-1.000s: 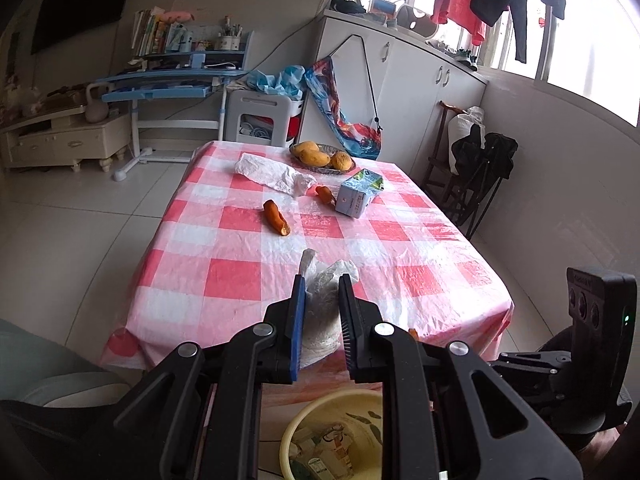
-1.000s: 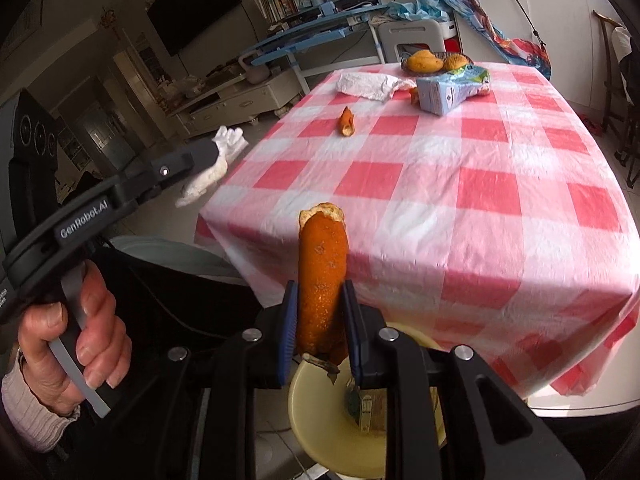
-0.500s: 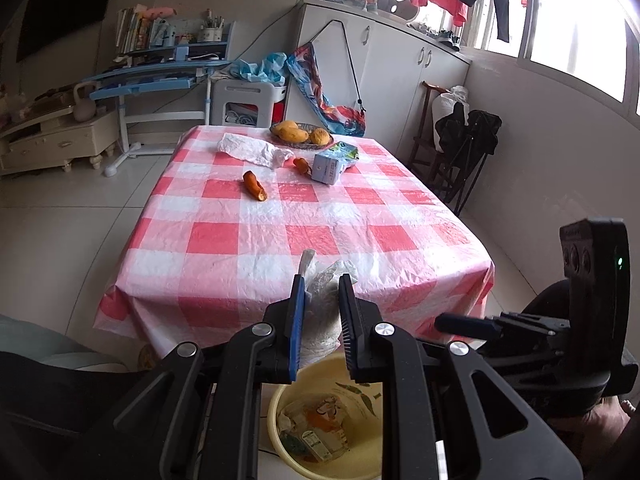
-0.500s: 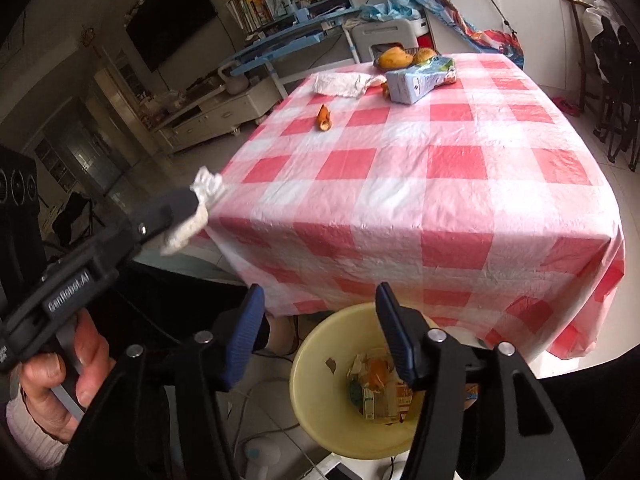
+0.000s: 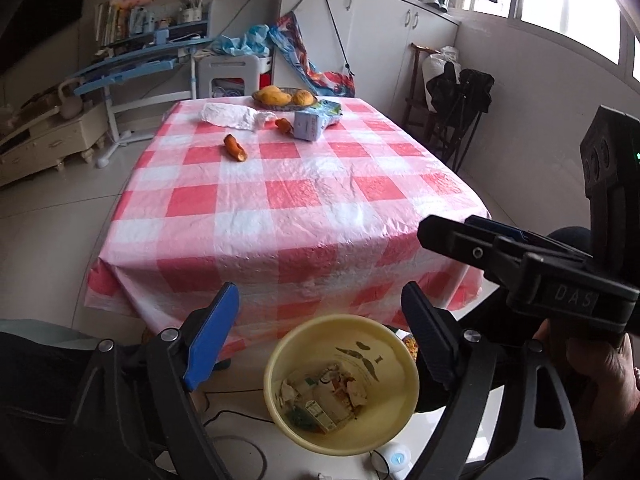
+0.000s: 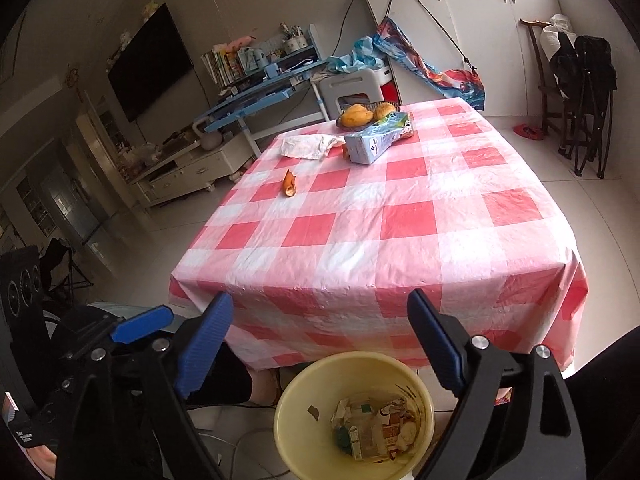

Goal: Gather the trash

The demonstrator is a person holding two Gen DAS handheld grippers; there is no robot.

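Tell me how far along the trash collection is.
Done: several scraps lie in the yellow bin. In hand: nothing; the left gripper and right gripper have just been opening, jaws empty above it. Left on the checked table: orange peel, white wrapper, blue carton, another orange scrap.

Each camera sits on its own hand-held gripper and looks forward along the fingers, angled downward. Both views face the near edge of the desk (image 5: 304, 216) from close by, above a yellow bin (image 5: 344, 432) on the floor. Both views share the whole desk top, the bin (image 6: 352, 456), and the far wall cabinets (image 6: 472, 20).
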